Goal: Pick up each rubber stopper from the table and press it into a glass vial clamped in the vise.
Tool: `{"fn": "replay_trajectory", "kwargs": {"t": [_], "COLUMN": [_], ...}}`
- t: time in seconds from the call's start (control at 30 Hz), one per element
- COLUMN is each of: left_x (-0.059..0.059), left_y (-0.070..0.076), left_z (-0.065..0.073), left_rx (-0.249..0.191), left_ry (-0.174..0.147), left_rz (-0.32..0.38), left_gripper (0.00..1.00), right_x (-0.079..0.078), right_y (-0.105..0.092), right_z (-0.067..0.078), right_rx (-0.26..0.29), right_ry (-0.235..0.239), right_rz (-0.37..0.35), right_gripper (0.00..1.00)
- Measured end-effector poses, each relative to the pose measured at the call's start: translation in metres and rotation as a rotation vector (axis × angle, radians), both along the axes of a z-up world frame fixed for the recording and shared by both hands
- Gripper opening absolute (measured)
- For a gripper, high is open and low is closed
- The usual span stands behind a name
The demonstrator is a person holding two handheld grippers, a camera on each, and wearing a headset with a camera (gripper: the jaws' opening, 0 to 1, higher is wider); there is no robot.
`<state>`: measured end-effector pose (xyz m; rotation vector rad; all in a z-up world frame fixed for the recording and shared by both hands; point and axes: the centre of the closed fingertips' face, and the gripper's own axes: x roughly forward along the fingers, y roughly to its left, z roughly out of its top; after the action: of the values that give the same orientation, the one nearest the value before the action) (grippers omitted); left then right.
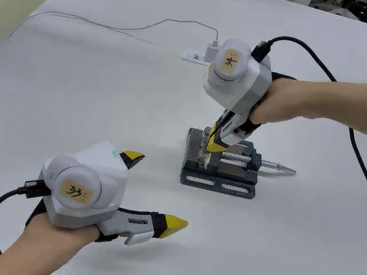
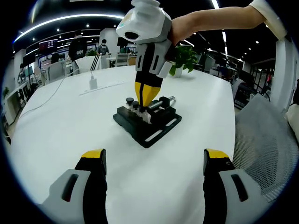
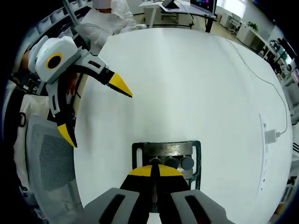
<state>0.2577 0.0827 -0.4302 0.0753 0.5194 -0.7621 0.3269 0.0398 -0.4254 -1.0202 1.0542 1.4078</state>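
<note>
A small dark vise (image 1: 218,182) stands on the white table, and glass vials capped with black rubber stoppers (image 2: 130,101) are clamped in a row in it. My right gripper (image 1: 215,143) comes down on the vise from above. Its yellow jaws are pressed together, their tips on the row of vials (image 3: 180,162). What lies under the tips is hidden. Its own view shows the right gripper (image 3: 154,170) shut just over a dark stopper top. My left gripper (image 1: 155,190) hovers near the front left, jaws wide apart and holding nothing. The left gripper (image 2: 154,156) faces the vise (image 2: 147,122).
The vise's screw handle (image 1: 278,167) sticks out to the right. A white power adapter (image 1: 198,55) with a thin cable lies at the far side of the table. A grey mesh chair (image 2: 266,135) stands beside the table edge. People sit at desks far behind.
</note>
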Motion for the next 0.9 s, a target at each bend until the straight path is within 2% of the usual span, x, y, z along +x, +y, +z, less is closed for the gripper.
{"fn": "replay_trajectory", "kwargs": {"t": [0.17, 0.27, 0.3, 0.43, 0.5, 0.57, 0.67, 0.9], "left_x": [0.002, 0.002, 0.003, 0.005, 0.006, 0.007, 0.008, 0.009], "left_y": [-0.002, -0.002, -0.002, -0.001, 0.000, 0.000, 0.000, 0.001], "left_z": [-0.001, -0.002, -0.002, -0.003, -0.003, -0.002, -0.002, -0.001], "left_rx": [-0.006, -0.009, -0.010, -0.016, -0.017, -0.023, -0.026, -0.028], "left_ry": [0.003, 0.006, 0.006, 0.009, 0.007, 0.006, 0.007, 0.005], "left_rz": [0.004, 0.006, 0.008, 0.018, 0.019, 0.024, 0.029, 0.033], "left_gripper": [0.84, 0.84, 0.84, 0.83, 0.83, 0.83, 0.83, 0.83], "right_x": [0.003, 0.004, 0.007, 0.010, 0.010, 0.013, 0.014, 0.013], "right_y": [0.000, -0.001, 0.000, 0.000, -0.001, 0.000, -0.001, -0.001], "right_z": [-0.001, -0.002, -0.003, -0.004, -0.004, -0.005, -0.006, -0.007], "right_rx": [-0.034, -0.051, -0.055, -0.044, -0.041, -0.045, -0.087, -0.109], "right_ry": [0.030, 0.018, 0.015, 0.020, 0.041, 0.041, 0.020, 0.027], "right_rz": [-0.029, 0.002, -0.009, 0.001, -0.029, -0.019, 0.030, 0.021], "right_gripper": [0.00, 0.00, 0.00, 0.00, 0.00, 0.00, 0.00, 0.00]}}
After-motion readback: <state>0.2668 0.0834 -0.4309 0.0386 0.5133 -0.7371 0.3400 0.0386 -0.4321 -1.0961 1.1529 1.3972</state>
